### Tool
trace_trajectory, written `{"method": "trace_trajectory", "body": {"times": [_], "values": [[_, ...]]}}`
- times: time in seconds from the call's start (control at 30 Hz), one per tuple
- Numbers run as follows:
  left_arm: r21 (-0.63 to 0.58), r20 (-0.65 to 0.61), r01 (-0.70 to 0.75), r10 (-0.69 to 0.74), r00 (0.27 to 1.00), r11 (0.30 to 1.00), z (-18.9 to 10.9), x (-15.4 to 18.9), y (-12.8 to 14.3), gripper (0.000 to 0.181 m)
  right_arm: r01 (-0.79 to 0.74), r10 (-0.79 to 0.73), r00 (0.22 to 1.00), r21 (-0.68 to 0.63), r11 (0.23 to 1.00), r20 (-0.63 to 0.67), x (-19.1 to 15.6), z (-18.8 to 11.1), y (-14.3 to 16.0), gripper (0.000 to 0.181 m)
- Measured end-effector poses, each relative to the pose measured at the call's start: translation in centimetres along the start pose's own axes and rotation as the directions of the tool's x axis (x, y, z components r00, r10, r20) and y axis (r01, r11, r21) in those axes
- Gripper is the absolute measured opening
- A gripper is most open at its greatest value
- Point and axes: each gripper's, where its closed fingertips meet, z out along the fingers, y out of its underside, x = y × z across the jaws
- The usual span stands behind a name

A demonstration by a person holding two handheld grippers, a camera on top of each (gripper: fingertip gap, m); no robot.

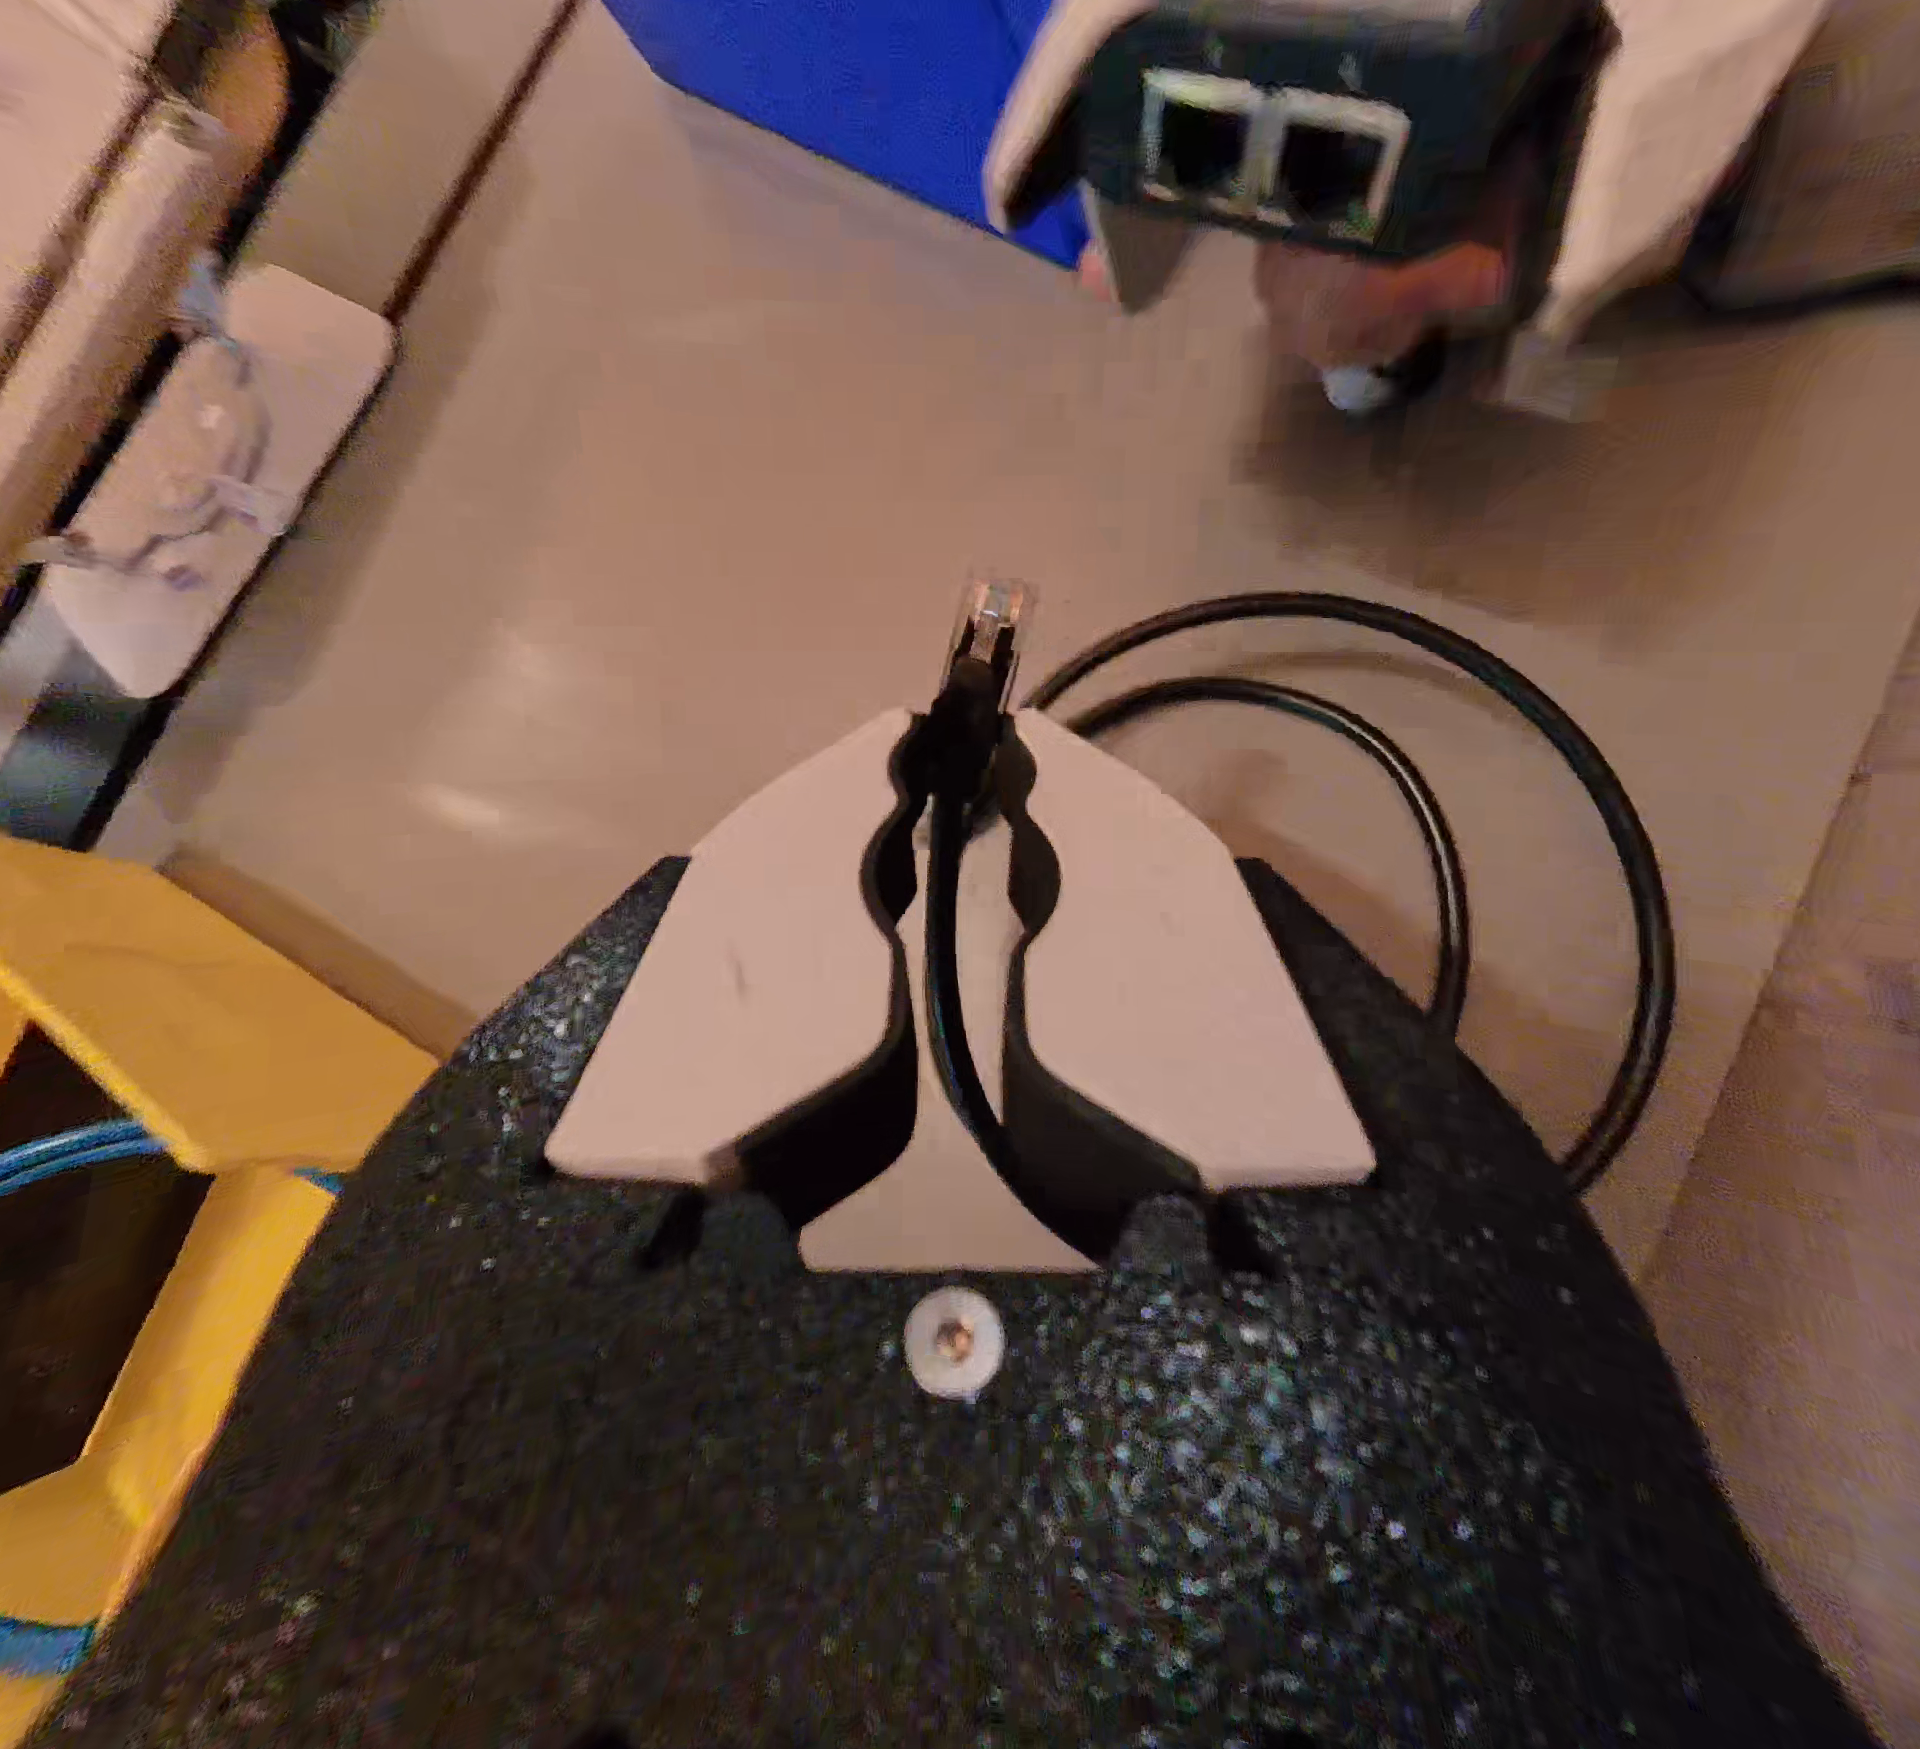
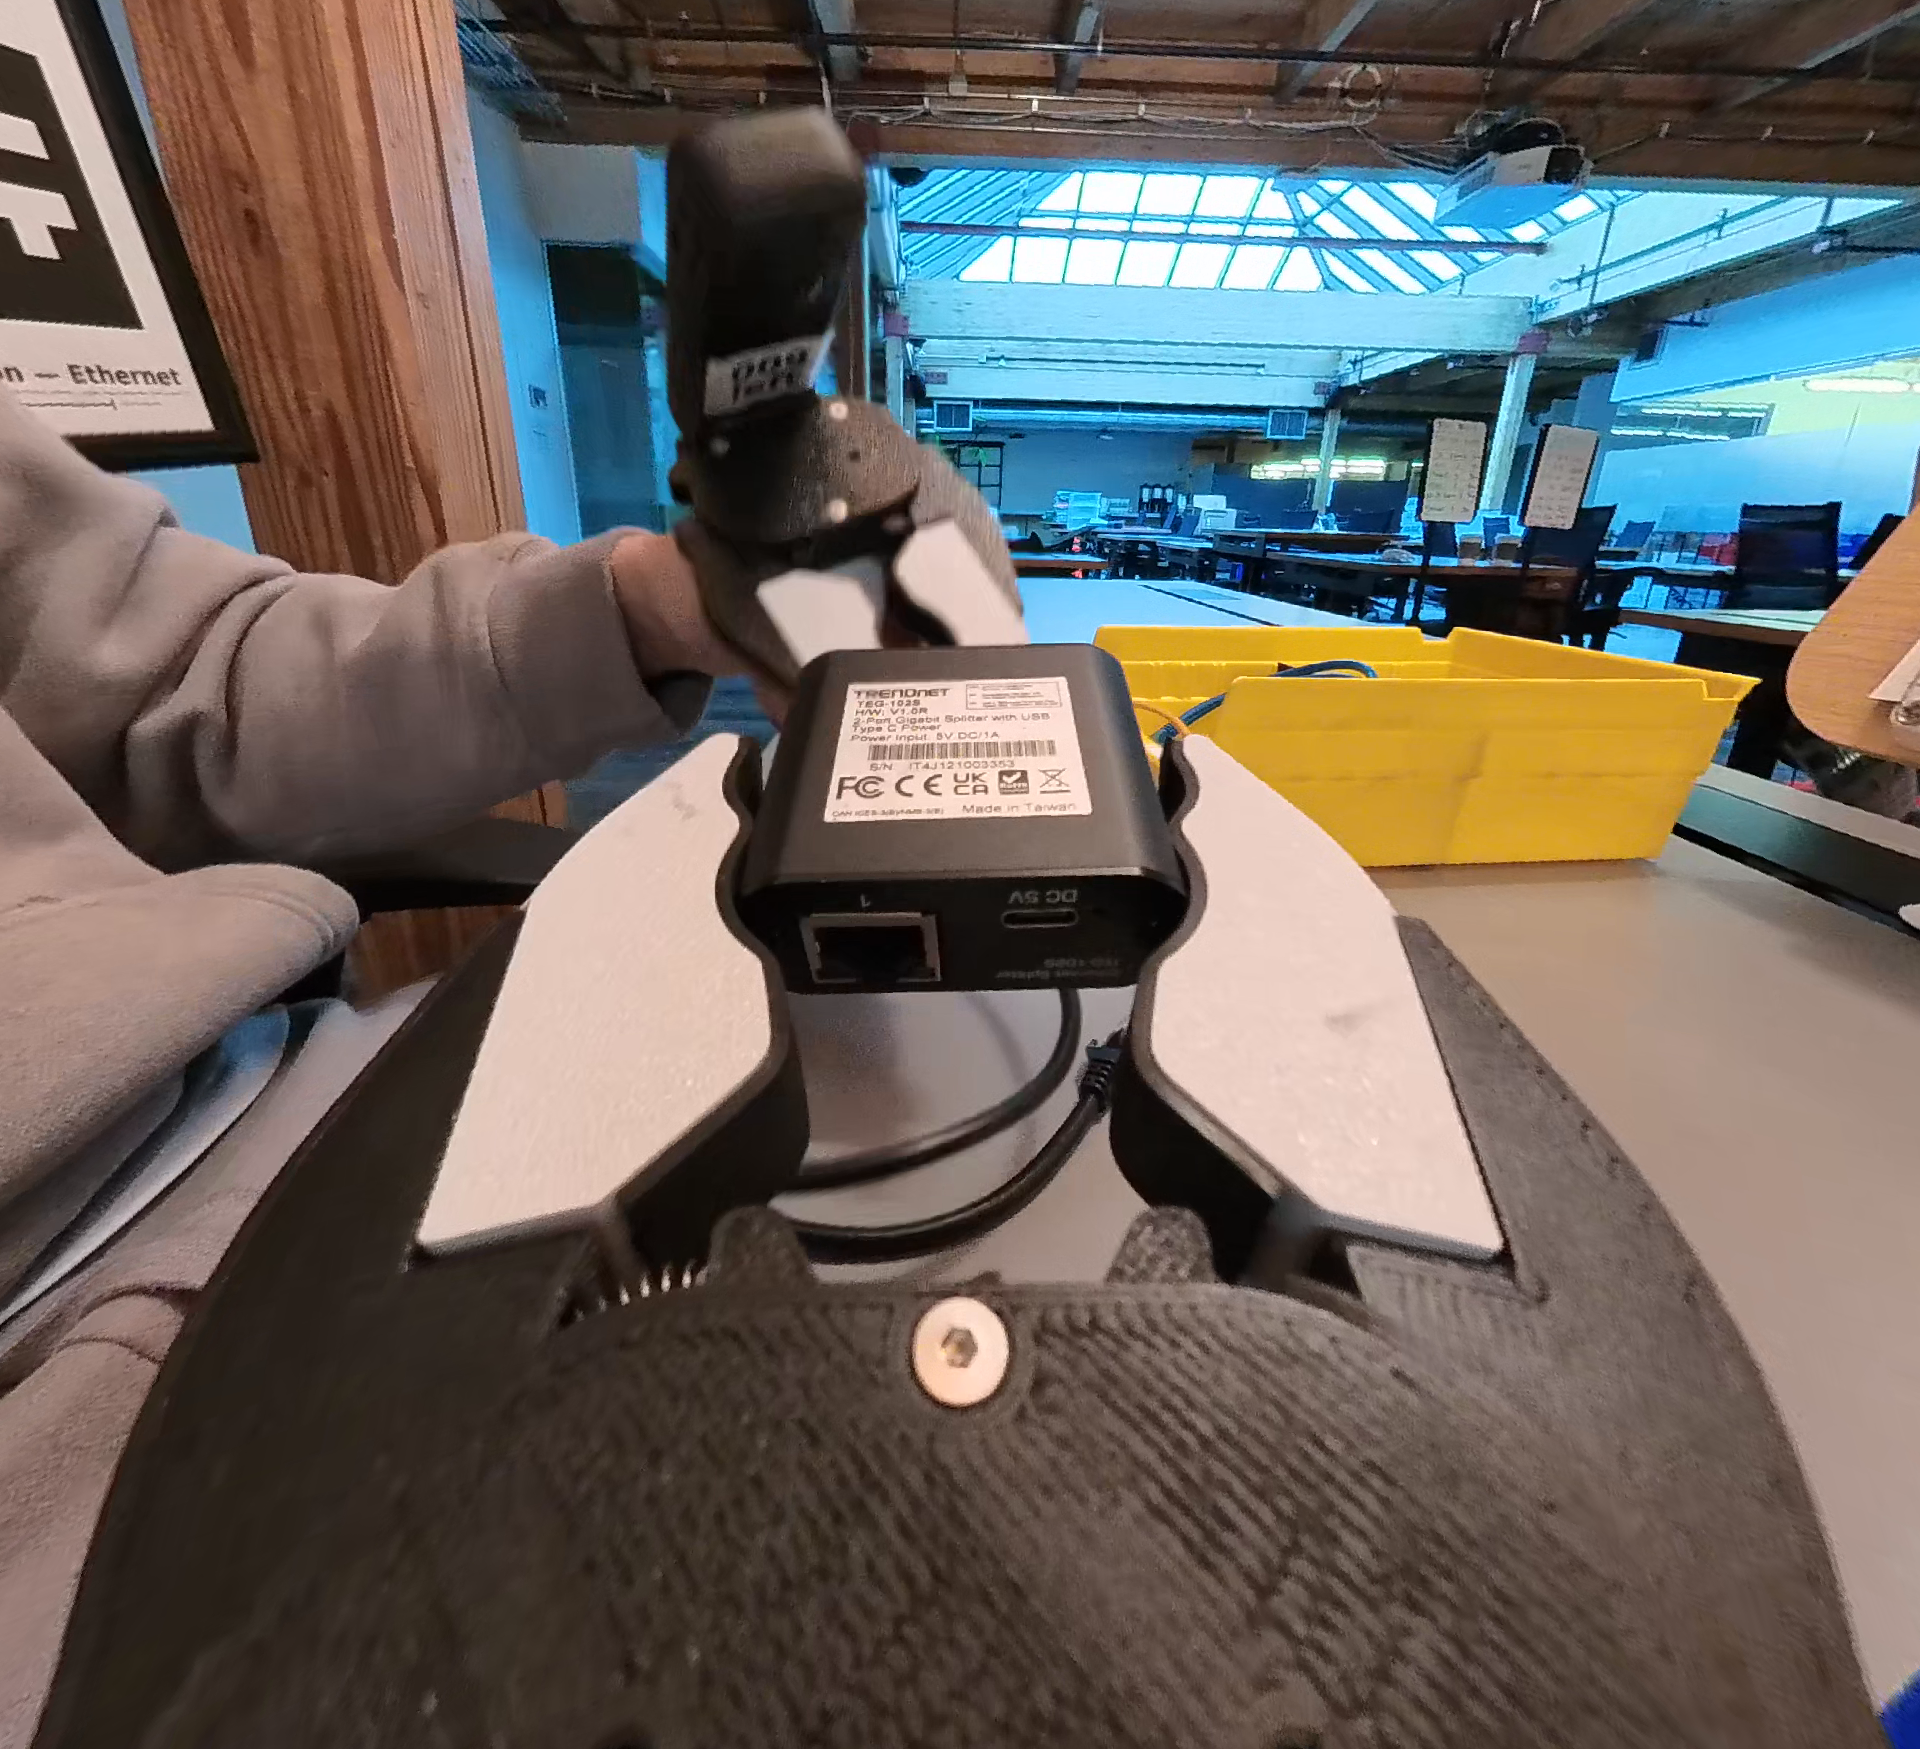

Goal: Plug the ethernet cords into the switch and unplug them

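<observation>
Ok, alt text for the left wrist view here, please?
The left gripper pinches a black ethernet cord just behind its clear plug, aimed at the switch held up by the right gripper, two empty ports facing it.

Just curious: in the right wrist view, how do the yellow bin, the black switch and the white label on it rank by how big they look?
1. yellow bin, though farther off
2. switch, nearer the camera
3. label

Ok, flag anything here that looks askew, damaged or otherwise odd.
Nothing looks damaged or spilled. The switch sits label-side up in the right gripper, lifted off the table. The left gripper pinches the black ethernet cord behind its plug, which tilts slightly and is not yet inserted.
</observation>
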Motion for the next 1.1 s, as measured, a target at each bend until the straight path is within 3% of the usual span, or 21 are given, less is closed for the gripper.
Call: {"method": "trace_trajectory", "body": {"times": [0.1, 0.2, 0.27, 0.33, 0.43, 0.57, 0.8, 0.97, 1.1], "values": [[0.144, 0.247, 0.068, -0.102, 0.964, 0.987, -3.3, -6.0, -2.3, 0.012, -0.016, 0.016, 1.0, 0.027, 1.0, -0.007, 0.3, -0.3, -0.3, 0.072], [0.245, 0.568, -0.004, -0.14, 0.811, 0.97, -7.9, -12.2, -3.7, 0.012, -0.035, 0.037, 0.999, 0.071, 0.997, -0.024, 0.7, -0.8, -0.8, 0.072], [0.294, 0.705, -0.111, -0.137, 0.695, 0.949, -11.0, -14.1, -5.1, 0.012, -0.044, 0.047, 0.998, 0.091, 0.995, -0.033, 0.9, -1.0, -1.0, 0.072], [0.288, 0.753, -0.226, -0.075, 0.654, 0.931, -12.2, -13.7, -6.5, 0.012, -0.046, 0.05, 0.998, 0.102, 0.994, -0.035, 1.0, -1.1, -1.2, 0.073], [0.253, 0.727, -0.369, 0.076, 0.682, 0.894, -10.3, -10.8, -7.0, 0.012, -0.052, 0.056, 0.998, 0.106, 0.993, -0.034, 1.0, -1.2, -1.2, 0.072], [0.206, 0.602, -0.431, 0.234, 0.764, 0.879, -5.4, -5.8, -4.2, 0.012, -0.046, 0.05, 0.998, 0.109, 0.993, -0.033, 1.0, -1.2, -1.2, 0.073], [0.157, 0.622, -0.61, 0.402, 0.672, 0.777, -2.9, 1.5, -1.8, 0.014, -0.052, 0.057, 0.998, 0.119, 0.991, -0.037, 1.1, -1.3, -1.3, 0.073], [0.147, 0.541, -0.569, 0.416, 0.731, 0.809, -2.2, 3.8, 1.1, 0.017, -0.052, 0.056, 0.998, 0.121, 0.991, -0.034, 1.1, -1.3, -1.4, 0.073], [0.143, 0.427, -0.477, 0.381, 0.82, 0.867, -2.0, 4.6, 3.5, 0.019, -0.048, 0.053, 0.998, 0.121, 0.992, -0.035, 1.1, -1.3, -1.4, 0.072]]}}
